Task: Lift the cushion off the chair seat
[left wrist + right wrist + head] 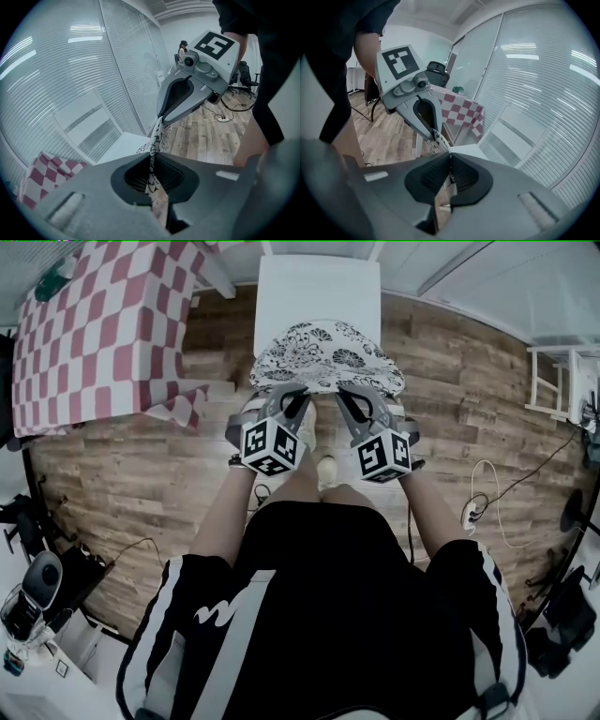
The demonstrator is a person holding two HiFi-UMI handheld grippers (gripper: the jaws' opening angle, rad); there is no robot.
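A round cushion (326, 354) with a black-and-white flower print hangs above the white chair seat (317, 292) in the head view, held by its near edge. My left gripper (296, 393) is shut on the cushion's left near edge, and my right gripper (349, 393) is shut on its right near edge. In the left gripper view the patterned fabric (154, 145) is pinched between the jaws, with the other gripper (199, 77) just beyond it. The right gripper view shows the cushion edge (451, 179) thin between its closed jaws.
A table with a red-and-white checked cloth (103, 329) stands to the left of the chair. A white stool (553, 381) and cables (487, 493) lie on the wood floor (141, 493) to the right. Glass walls with blinds (70, 70) rise behind the chair.
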